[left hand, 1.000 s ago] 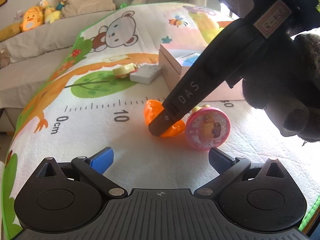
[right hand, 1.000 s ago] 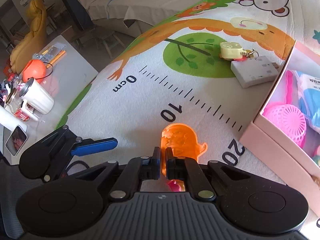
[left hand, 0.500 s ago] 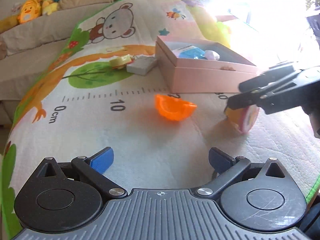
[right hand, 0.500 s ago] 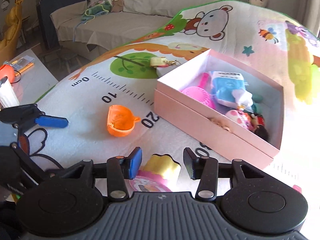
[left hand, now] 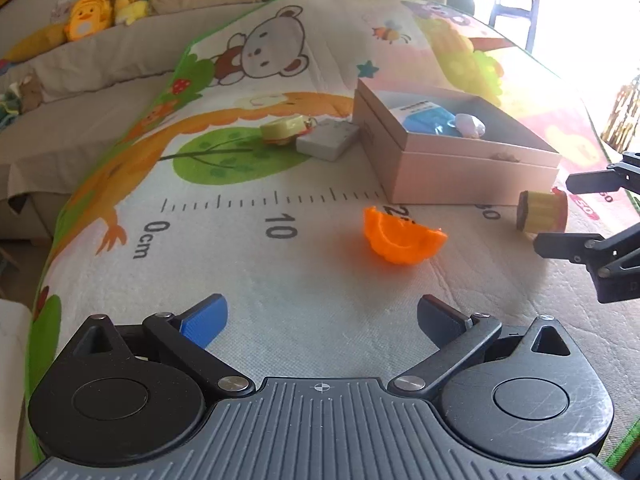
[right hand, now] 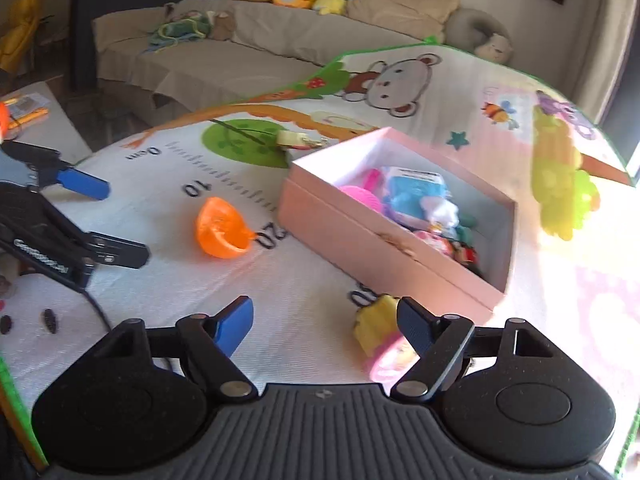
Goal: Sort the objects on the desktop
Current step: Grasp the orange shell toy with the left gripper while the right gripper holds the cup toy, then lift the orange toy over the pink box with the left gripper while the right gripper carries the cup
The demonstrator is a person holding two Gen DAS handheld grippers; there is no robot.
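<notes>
An orange plastic half-shell (left hand: 402, 238) lies on the printed play mat near the 20 mark; it also shows in the right wrist view (right hand: 220, 234). A pink and yellow round toy (right hand: 384, 342) lies on its side by my right gripper's right finger; in the left wrist view this toy (left hand: 542, 212) lies in front of the pink box. The open pink box (left hand: 460, 164) holds several toys. My left gripper (left hand: 320, 320) is open and empty, short of the orange shell. My right gripper (right hand: 326, 320) is open, with the toy just inside its right finger.
A yellow keychain charm (left hand: 282, 130) and a white flat block (left hand: 328, 142) lie left of the box. The mat's green edge (left hand: 120, 148) drops off on the left toward a grey sofa (left hand: 80, 92) with plush toys. A side table with clutter (right hand: 28, 112) stands left in the right wrist view.
My right gripper let go of the orange shell, swung right to the pink and yellow toy and opened wider. The left gripper stayed open and drew back slightly.
</notes>
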